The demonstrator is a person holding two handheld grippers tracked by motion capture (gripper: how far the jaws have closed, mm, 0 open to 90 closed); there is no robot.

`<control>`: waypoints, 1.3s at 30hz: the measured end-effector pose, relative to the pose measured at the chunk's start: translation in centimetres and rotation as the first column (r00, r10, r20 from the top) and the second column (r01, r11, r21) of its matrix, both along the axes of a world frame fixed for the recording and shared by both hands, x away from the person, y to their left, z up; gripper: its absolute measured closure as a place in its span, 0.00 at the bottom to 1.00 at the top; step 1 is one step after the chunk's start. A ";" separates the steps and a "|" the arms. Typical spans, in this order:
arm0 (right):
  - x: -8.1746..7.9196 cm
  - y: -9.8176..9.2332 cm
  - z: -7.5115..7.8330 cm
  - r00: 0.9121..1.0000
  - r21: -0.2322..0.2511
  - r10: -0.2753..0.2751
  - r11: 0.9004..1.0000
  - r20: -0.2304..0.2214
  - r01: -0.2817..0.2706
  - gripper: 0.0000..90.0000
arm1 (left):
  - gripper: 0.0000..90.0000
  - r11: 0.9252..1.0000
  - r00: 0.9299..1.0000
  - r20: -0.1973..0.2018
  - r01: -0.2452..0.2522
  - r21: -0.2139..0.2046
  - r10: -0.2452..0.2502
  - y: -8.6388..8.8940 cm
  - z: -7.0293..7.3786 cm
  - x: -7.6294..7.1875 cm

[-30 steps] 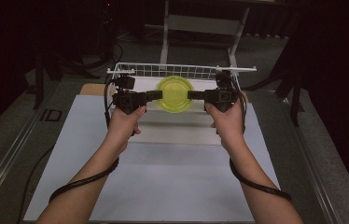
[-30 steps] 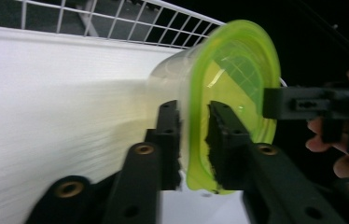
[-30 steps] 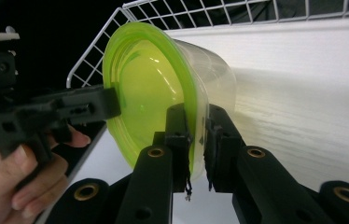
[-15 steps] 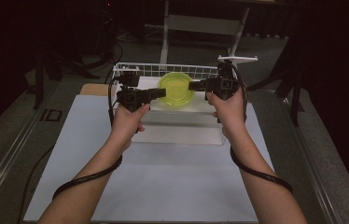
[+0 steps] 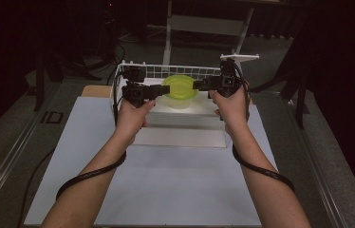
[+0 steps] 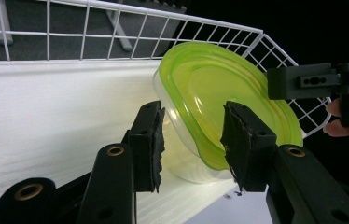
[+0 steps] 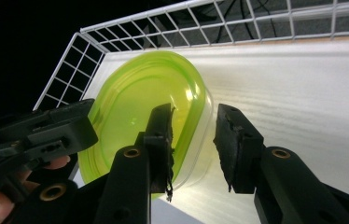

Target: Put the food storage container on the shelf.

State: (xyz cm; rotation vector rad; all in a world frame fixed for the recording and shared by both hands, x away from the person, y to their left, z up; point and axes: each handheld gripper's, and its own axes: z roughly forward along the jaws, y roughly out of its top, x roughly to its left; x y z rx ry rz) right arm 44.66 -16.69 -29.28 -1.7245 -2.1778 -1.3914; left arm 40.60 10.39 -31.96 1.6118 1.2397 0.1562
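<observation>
Both claws — left claw (image 5: 159,91) and right claw (image 5: 198,85) — have just been opening, apart off the lidded container (image 5: 179,91). It sits released in the wire basket (image 5: 166,70). Next: draw both back.

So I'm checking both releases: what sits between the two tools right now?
In the high view, the green-lidded container sits between the left tool and right tool, on the white tray. Both tools' jaws have just been opening.

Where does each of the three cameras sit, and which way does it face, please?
High view: above the person's side, looking forward and down at the container; forearms show.
Left gripper view: on the left gripper, facing the container.
Right gripper view: on the right gripper.
All share the container and wire basket.
</observation>
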 end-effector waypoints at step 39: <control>-5.6 3.5 -4.5 0.971 -0.111 0.146 0.986 0.188 -0.127 1.00 | 0.03 0.989 0.930 0.346 0.144 -0.038 -0.123 3.1 -4.4 -9.2</control>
